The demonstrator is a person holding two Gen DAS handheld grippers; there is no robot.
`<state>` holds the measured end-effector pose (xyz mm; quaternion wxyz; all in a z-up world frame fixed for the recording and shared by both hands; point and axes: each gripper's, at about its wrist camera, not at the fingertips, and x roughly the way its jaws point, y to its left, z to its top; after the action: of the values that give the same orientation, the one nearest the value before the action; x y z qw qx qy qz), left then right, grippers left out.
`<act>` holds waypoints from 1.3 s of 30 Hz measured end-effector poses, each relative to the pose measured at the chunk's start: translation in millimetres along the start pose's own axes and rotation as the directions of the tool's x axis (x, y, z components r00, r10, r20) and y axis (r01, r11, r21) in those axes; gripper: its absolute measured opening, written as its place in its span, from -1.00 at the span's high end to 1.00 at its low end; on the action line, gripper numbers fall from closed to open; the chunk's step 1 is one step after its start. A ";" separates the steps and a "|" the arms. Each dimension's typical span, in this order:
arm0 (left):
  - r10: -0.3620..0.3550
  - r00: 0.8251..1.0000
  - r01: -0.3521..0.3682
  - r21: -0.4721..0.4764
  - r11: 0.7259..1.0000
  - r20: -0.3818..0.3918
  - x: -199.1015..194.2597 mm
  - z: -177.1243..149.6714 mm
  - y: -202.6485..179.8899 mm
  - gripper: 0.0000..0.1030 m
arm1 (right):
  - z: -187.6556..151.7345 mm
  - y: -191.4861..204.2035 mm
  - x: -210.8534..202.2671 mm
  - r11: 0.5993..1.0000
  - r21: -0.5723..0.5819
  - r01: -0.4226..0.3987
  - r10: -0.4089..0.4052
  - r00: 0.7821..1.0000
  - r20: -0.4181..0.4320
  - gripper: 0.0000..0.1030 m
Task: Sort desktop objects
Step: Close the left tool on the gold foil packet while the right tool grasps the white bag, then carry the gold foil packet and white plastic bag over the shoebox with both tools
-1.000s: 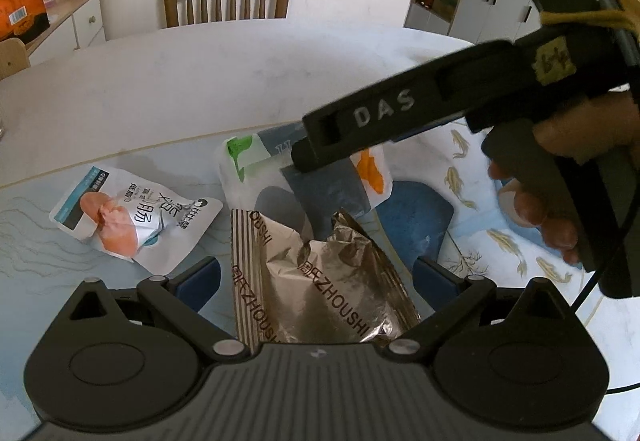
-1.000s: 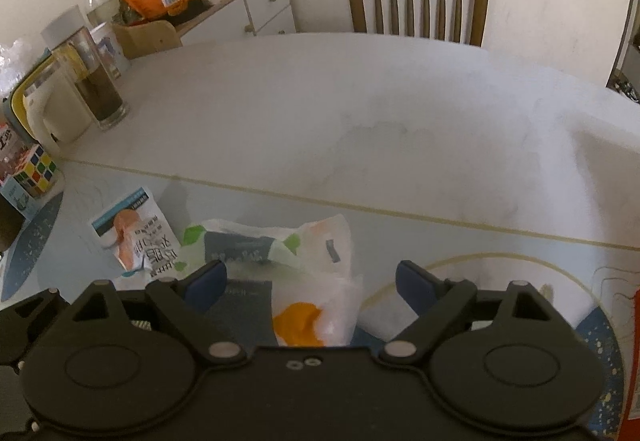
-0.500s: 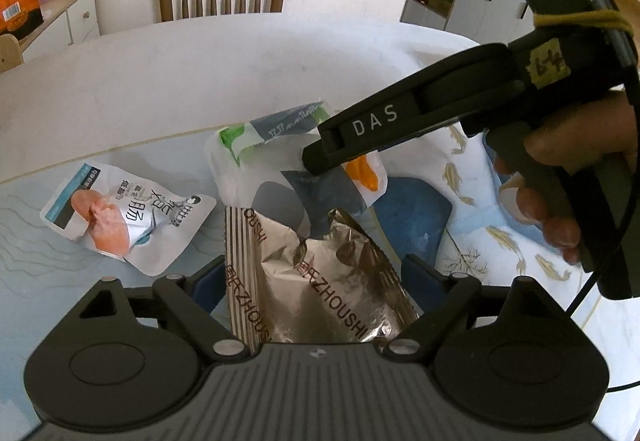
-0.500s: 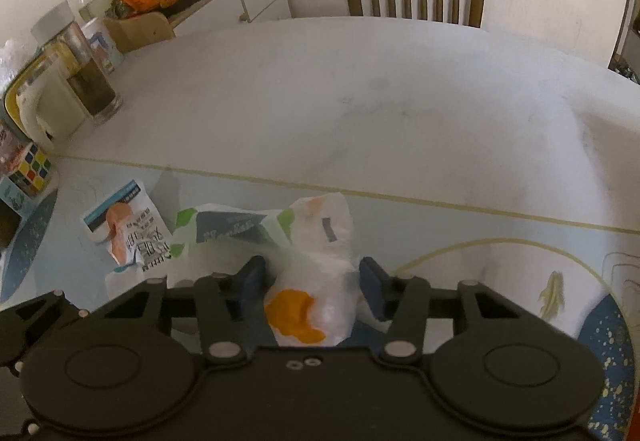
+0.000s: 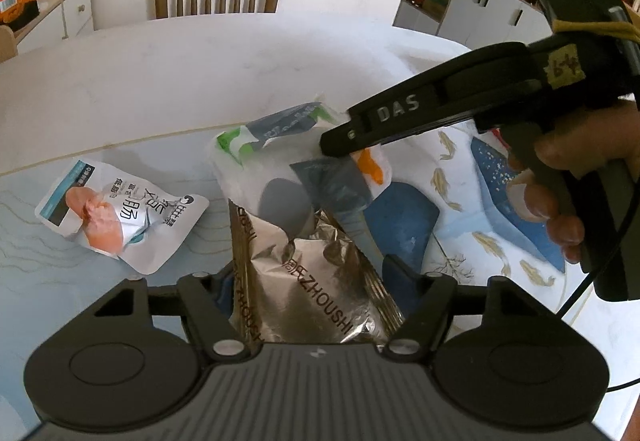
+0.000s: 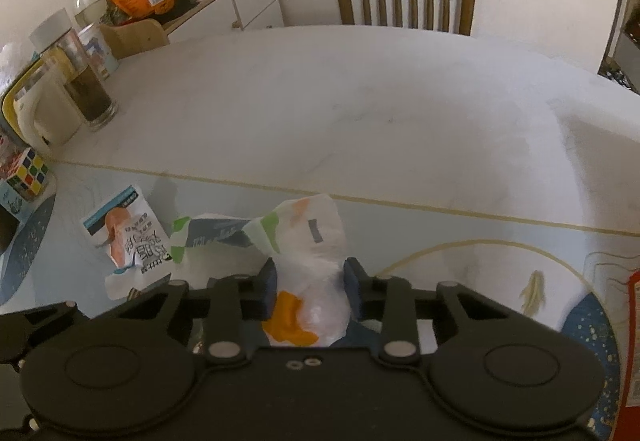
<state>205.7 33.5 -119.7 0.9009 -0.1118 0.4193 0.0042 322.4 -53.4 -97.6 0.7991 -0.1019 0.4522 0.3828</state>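
My right gripper [image 6: 310, 291] pinches the white bag [image 6: 308, 261] at its bunched top, just above the foil pack [image 5: 316, 273] between my spread left gripper [image 5: 316, 281], and it looks light, soft and slippery, so I squeeze firmly.

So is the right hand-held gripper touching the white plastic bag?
Touching. The right wrist view shows the right hand-held gripper with both pads pressed into the white plastic bag, bunching it.
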 end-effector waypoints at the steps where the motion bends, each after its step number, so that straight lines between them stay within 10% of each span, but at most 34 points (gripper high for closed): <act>1: -0.005 1.000 0.005 -0.008 1.000 0.002 -1.2 0.2 1.0 -0.28 | -0.1 -1.0 -2.2 1.000 0.004 0.002 -0.002 1.000 0.008 0.42; 9: -0.040 0.999 0.040 -0.026 0.999 0.004 -6.7 0.8 0.1 0.00 | -0.3 -7.8 -17.8 0.999 0.033 0.013 -0.015 0.999 0.052 0.48; 39: -0.097 0.993 0.101 -0.065 0.993 0.065 -58.0 12.1 -25.2 0.04 | -20.0 -57.0 -117.2 0.987 0.151 0.048 -0.077 0.978 0.194 0.51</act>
<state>179.8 16.5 -63.2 0.9082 -0.1630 0.3847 -0.0228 314.7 -163.6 -25.6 0.8573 -0.0186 0.3934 0.3316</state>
